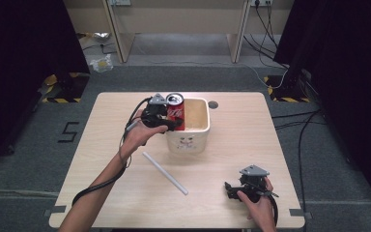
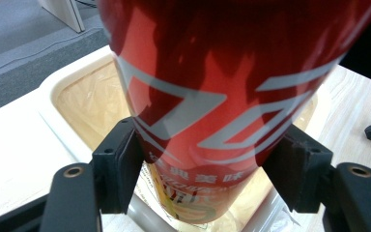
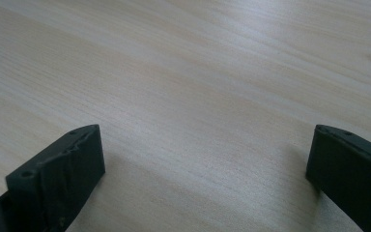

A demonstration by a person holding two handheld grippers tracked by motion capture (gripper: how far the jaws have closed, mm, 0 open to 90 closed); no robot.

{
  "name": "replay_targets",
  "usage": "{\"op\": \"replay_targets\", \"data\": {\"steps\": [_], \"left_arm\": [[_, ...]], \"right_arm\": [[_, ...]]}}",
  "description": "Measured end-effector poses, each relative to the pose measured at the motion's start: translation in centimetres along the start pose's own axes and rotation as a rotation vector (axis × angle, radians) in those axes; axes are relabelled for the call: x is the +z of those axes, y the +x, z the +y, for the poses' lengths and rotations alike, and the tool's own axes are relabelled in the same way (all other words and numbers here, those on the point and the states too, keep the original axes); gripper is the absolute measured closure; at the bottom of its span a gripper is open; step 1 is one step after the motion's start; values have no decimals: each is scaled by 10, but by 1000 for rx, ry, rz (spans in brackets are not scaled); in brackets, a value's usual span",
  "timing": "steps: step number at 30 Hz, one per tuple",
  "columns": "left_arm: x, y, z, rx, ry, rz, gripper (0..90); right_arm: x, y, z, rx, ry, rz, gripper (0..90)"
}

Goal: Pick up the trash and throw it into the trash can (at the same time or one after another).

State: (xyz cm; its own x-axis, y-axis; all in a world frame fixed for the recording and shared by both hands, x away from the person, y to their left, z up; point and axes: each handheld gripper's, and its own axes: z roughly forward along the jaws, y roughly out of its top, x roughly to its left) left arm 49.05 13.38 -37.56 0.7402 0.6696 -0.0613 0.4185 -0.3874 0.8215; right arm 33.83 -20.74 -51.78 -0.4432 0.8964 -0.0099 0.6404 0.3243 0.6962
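A red soda can (image 1: pixel 176 111) stands upright over the left part of a cream plastic bin (image 1: pixel 200 137), held by my left gripper (image 1: pixel 170 121). Up close in the left gripper view, the red can (image 2: pixel 212 96) sits between both black pads (image 2: pixel 121 169), with the bin's rim (image 2: pixel 63 82) and its lined inside below it. My right gripper (image 1: pixel 232 189) rests low near the table's front right corner. Its two jaws (image 3: pixel 200 179) stand wide apart over bare wood, nothing between them.
A white tube (image 1: pixel 165 173) lies diagonally on the wooden table (image 1: pixel 251 145) in front of the bin. A small dark round hole (image 1: pixel 213 104) sits just behind the bin. Grey floor and cables surround the table.
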Motion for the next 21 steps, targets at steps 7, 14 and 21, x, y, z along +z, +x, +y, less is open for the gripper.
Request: {"op": "replay_targets", "data": {"steps": [7, 14, 21], "left_arm": [[0, 1, -2, 3, 1, -2, 333], [1, 1, -2, -4, -7, -6, 326], [0, 1, -1, -7, -16, -9, 314]], "right_arm": [[0, 0, 0, 0, 0, 0, 2], [0, 0, 0, 0, -1, 0, 2], [0, 0, 0, 0, 0, 4, 2]]}}
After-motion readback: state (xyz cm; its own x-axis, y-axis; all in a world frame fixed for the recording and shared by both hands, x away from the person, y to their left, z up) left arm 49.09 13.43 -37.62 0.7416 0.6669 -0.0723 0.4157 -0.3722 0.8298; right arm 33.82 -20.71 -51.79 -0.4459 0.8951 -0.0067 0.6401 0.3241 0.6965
